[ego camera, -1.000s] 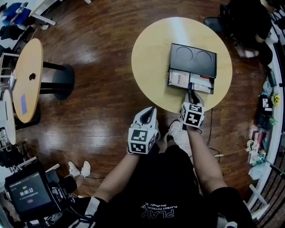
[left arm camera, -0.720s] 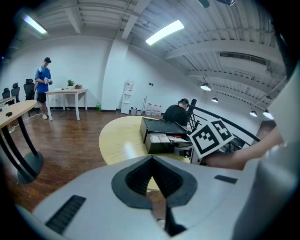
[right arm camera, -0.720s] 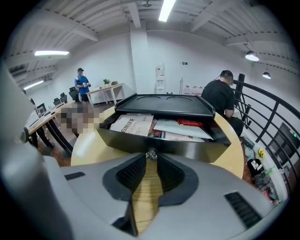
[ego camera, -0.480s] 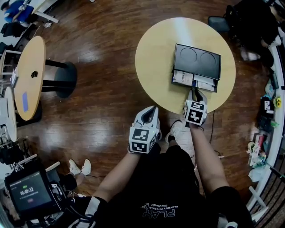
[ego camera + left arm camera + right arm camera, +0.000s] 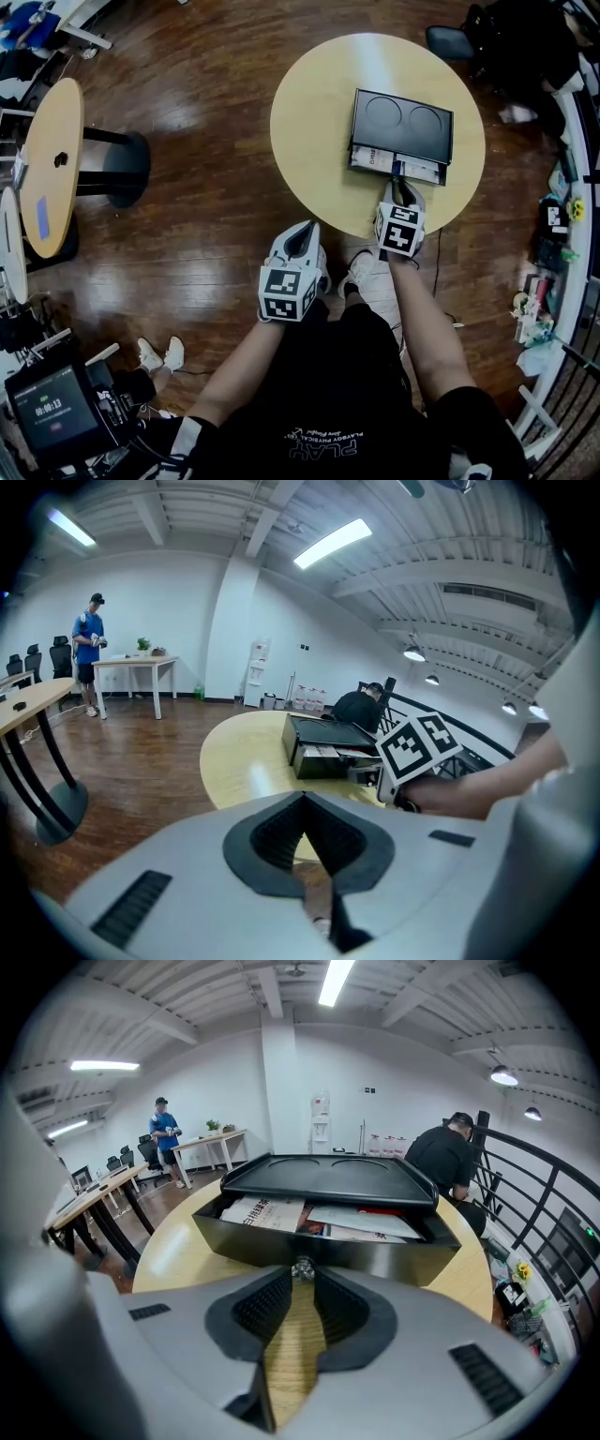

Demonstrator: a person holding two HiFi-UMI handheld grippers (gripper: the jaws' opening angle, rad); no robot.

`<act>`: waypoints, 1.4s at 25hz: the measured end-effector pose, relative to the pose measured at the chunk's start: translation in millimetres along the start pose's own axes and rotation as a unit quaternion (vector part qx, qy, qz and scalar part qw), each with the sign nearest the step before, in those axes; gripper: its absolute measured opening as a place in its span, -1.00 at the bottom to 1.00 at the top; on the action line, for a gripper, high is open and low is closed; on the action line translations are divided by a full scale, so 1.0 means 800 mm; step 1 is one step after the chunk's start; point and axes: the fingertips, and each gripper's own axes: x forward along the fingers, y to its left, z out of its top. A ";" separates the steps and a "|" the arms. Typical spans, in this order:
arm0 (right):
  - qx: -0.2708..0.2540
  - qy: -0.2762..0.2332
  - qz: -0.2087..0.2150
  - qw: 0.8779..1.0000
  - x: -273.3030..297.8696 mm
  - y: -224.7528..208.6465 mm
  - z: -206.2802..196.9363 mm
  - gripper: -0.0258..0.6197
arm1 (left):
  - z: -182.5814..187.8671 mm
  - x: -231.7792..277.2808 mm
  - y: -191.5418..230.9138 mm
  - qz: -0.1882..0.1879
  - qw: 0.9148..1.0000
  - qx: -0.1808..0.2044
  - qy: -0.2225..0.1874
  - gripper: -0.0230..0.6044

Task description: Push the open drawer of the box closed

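1. Drawer juts partly open, papers inside, from the black box on the round table.
2. Right gripper: jaws nearly together, nipping the drawer's knob.
3. Left gripper: jaws closed, empty, beside the table.

I read 00:00:13 on the timer screen. The person's shirt carries an upside-down PLAY. Print on the papers in the drawer stays illegible.

The right arm is extended forward; right gripper jaws together. The left gripper is held near the torso, jaws together.
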 end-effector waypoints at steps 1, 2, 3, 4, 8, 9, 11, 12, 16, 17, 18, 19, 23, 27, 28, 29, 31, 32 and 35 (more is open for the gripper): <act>0.002 -0.001 0.000 1.000 0.000 0.000 0.001 -0.67 | 0.001 0.000 0.000 0.000 1.000 0.000 0.000 -0.94; 0.004 -0.001 0.001 1.000 0.000 0.001 0.001 -0.67 | 0.001 -0.001 0.000 0.001 1.000 0.000 0.001 -0.94; 0.005 -0.001 0.002 1.000 0.001 0.001 0.002 -0.67 | 0.000 -0.002 0.000 0.002 1.000 -0.001 0.002 -0.94; 0.006 0.000 0.002 1.000 0.001 0.002 0.002 -0.67 | 0.000 -0.003 0.000 0.002 1.000 -0.002 0.003 -0.94; 0.004 -0.002 0.002 1.000 0.004 0.000 0.007 -0.67 | 0.000 -0.002 -0.003 0.000 1.000 -0.002 0.003 -0.94; 0.004 -0.002 0.002 1.000 0.005 0.000 0.008 -0.67 | -0.001 -0.002 -0.003 0.000 1.000 -0.003 0.003 -0.94; 0.004 -0.003 0.002 1.000 0.007 -0.001 0.011 -0.67 | -0.001 -0.002 -0.002 0.000 1.000 -0.003 0.003 -0.94; 0.004 -0.004 0.002 1.000 0.008 -0.001 0.012 -0.67 | -0.001 -0.002 -0.002 0.001 1.000 -0.004 0.003 -0.94; 0.002 -0.005 0.003 1.000 0.014 -0.002 0.020 -0.67 | -0.001 -0.001 -0.002 0.001 1.000 -0.003 0.004 -0.94; 0.002 -0.006 0.003 1.000 0.016 -0.002 0.022 -0.67 | 0.000 -0.001 -0.002 0.001 1.000 -0.002 0.004 -0.94; 0.003 -0.006 0.003 1.000 0.017 -0.002 0.024 -0.67 | -0.001 -0.001 -0.002 0.001 1.000 -0.002 0.004 -0.94; 0.003 -0.007 0.003 1.000 0.018 -0.002 0.025 -0.67 | -0.001 -0.002 -0.002 0.002 1.000 -0.002 0.004 -0.94; 0.001 -0.008 0.002 1.000 0.022 -0.002 0.030 -0.67 | -0.003 -0.003 -0.001 0.001 1.000 -0.002 0.005 -0.94; 0.002 -0.007 -0.001 1.000 0.025 -0.003 0.035 -0.67 | -0.003 -0.003 0.000 0.003 1.000 -0.005 0.007 -0.94; 0.003 -0.007 -0.002 1.000 0.026 -0.004 0.036 -0.67 | -0.003 -0.003 -0.001 0.002 1.000 -0.005 0.007 -0.94; 0.003 -0.008 -0.002 1.000 0.026 -0.004 0.037 -0.67 | -0.003 -0.003 -0.001 0.002 1.000 -0.005 0.007 -0.94; 0.003 -0.009 -0.002 1.000 0.028 -0.004 0.040 -0.67 | -0.003 -0.003 -0.002 0.001 1.000 -0.005 0.007 -0.94; 0.003 -0.009 -0.002 1.000 0.028 -0.004 0.041 -0.67 | -0.004 -0.003 -0.003 0.001 1.000 -0.005 0.007 -0.94; 0.001 -0.008 -0.001 1.000 0.031 -0.004 0.043 -0.67 | -0.004 -0.003 -0.003 0.001 1.000 -0.005 0.008 -0.94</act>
